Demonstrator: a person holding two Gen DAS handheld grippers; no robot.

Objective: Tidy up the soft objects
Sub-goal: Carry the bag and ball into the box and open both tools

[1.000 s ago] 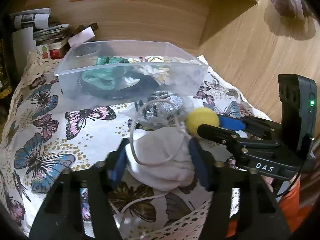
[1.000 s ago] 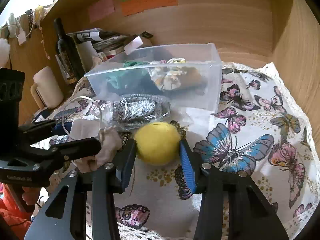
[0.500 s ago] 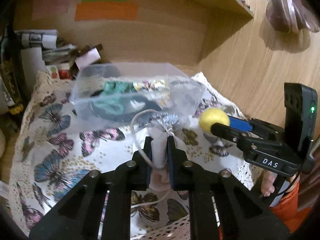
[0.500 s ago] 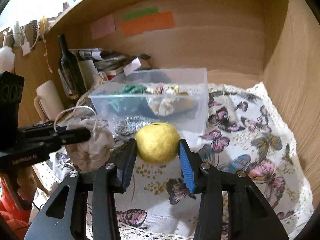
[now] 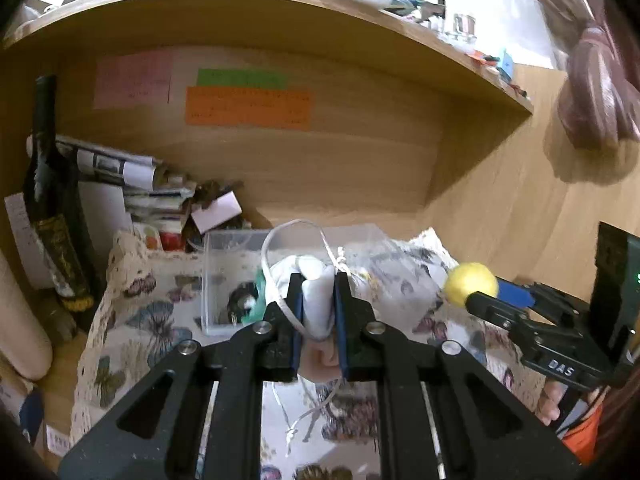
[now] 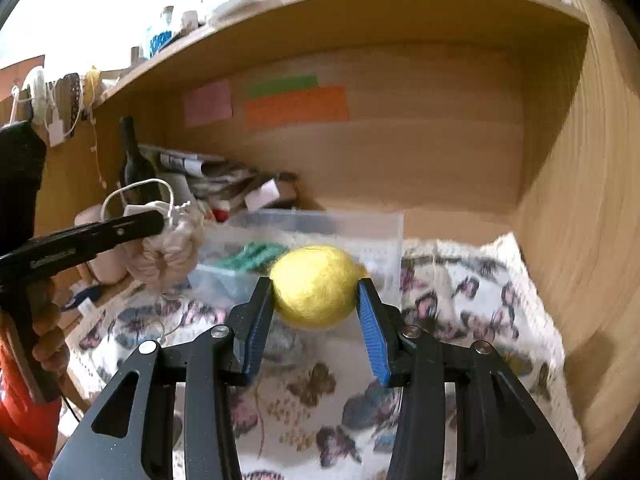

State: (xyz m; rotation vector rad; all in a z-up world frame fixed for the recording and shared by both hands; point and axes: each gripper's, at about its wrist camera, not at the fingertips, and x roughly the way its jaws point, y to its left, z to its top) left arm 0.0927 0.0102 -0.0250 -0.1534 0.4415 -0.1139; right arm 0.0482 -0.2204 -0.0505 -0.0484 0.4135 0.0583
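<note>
Jaws first: we are clamping both pairs on soft things above the butterfly tablecloth (image 6: pixel 472 300), the left gripper (image 5: pixel 318 300) pinching one cream drawstring pouch (image 5: pixel 316 296) and the right gripper (image 6: pixel 316 300) squeezing one yellow felt ball (image 6: pixel 316 286). We are judging this as the carry step, with one clear plastic bin (image 6: pixel 384 236) lying just ahead and already holding green fabric. Next we are needing to bring each load over the bin's rim before easing the fingers apart, watching the pouch's one trailing white cord (image 5: pixel 312 412).

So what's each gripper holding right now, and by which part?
Left gripper: the white drawstring pouch, pinched at its gathered top. Right gripper: the yellow felt ball, across its middle.
</note>
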